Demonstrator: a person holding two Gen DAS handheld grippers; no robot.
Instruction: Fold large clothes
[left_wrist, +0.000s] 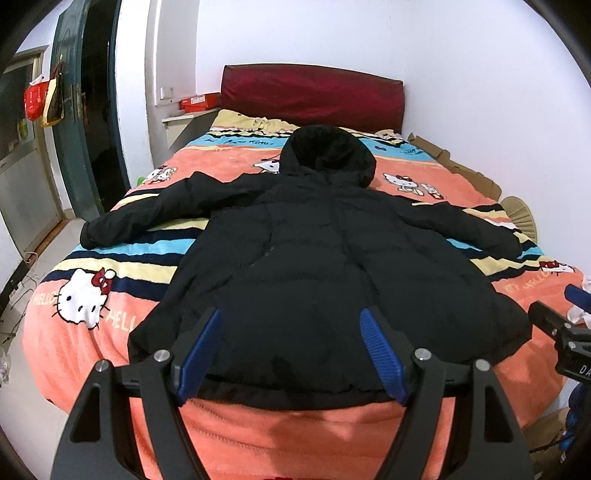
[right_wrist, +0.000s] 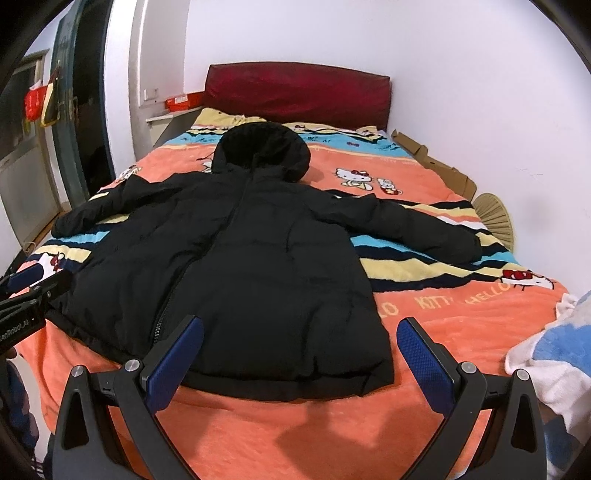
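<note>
A black hooded puffer jacket (left_wrist: 314, 258) lies flat on the bed, front up, zipped, hood toward the headboard and both sleeves spread out sideways. It also shows in the right wrist view (right_wrist: 240, 266). My left gripper (left_wrist: 291, 332) is open and empty, hovering over the jacket's hem near the foot of the bed. My right gripper (right_wrist: 299, 343) is open and empty, over the hem's right corner. The right gripper shows at the right edge of the left wrist view (left_wrist: 561, 325); the left one shows at the left edge of the right wrist view (right_wrist: 29, 295).
The bed has an orange Hello Kitty blanket (left_wrist: 92, 332) and a dark red headboard (left_wrist: 310, 92). Flattened cardboard (left_wrist: 458, 166) and a straw fan (left_wrist: 521, 218) lie by the right wall. A white and blue cloth (right_wrist: 554, 350) sits at the bed's right corner. A doorway (left_wrist: 99, 110) is on the left.
</note>
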